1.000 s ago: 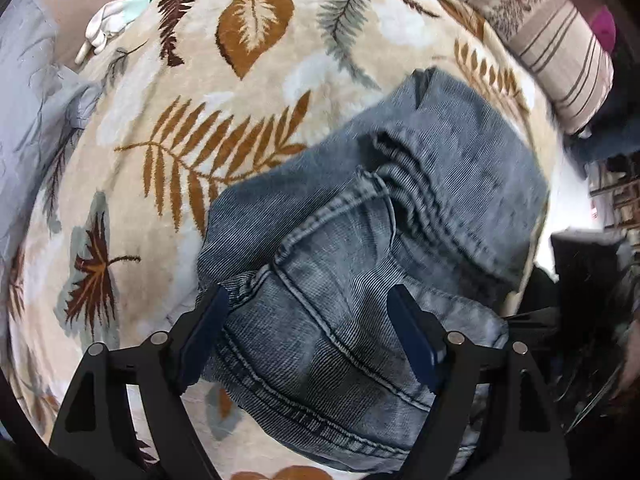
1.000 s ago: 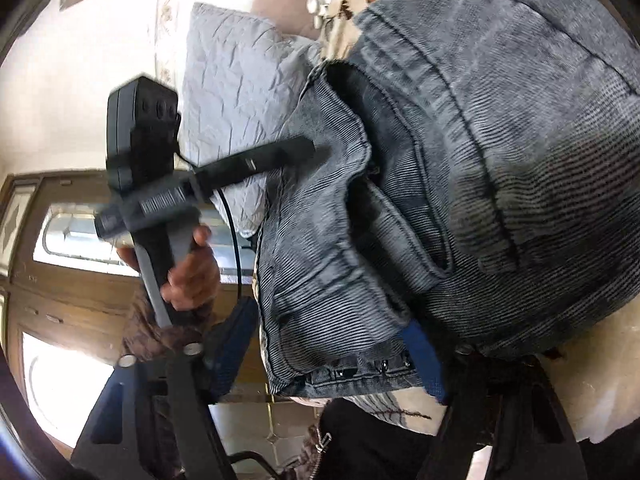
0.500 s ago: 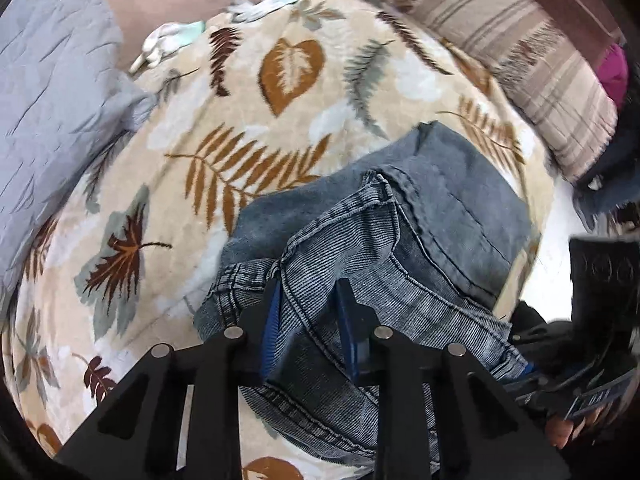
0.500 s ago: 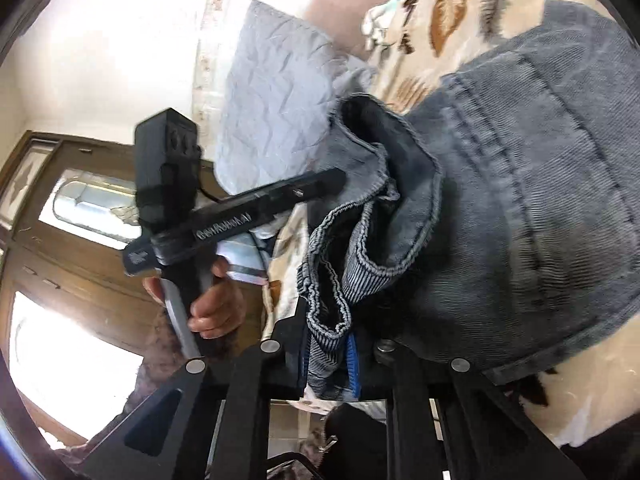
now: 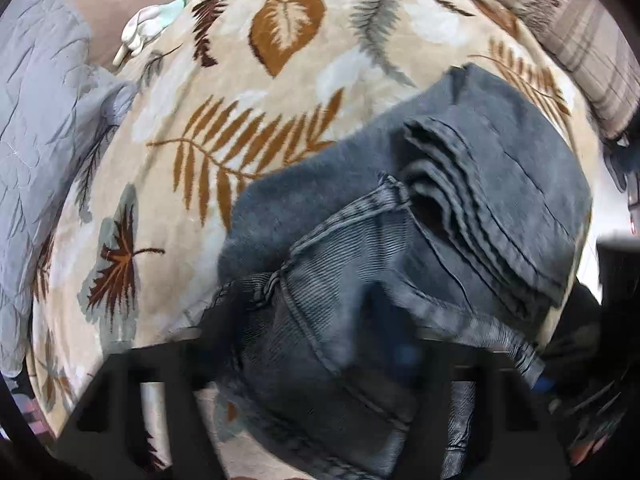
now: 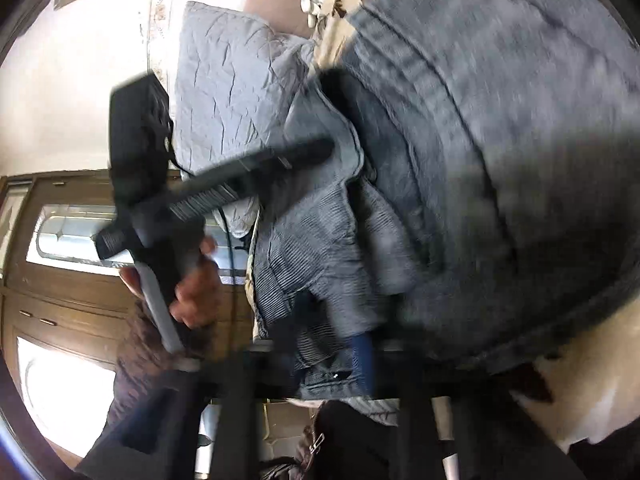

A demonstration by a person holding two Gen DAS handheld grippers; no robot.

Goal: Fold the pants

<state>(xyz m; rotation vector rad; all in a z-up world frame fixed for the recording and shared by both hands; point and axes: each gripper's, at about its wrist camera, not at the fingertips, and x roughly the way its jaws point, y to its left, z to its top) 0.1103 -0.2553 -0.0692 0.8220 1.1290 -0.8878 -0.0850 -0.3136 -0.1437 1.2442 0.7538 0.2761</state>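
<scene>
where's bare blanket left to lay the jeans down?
Free: leaf-print blanket between the grey quilt at left and the jeans; more above the jeans toward the striped pillow. Crowded: the lower right, where the jeans bunch around both grippers.

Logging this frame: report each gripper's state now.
Left gripper: fingers blurred against the jeans; cannot be told.
Right gripper: closed on the jeans' waistband.
</scene>
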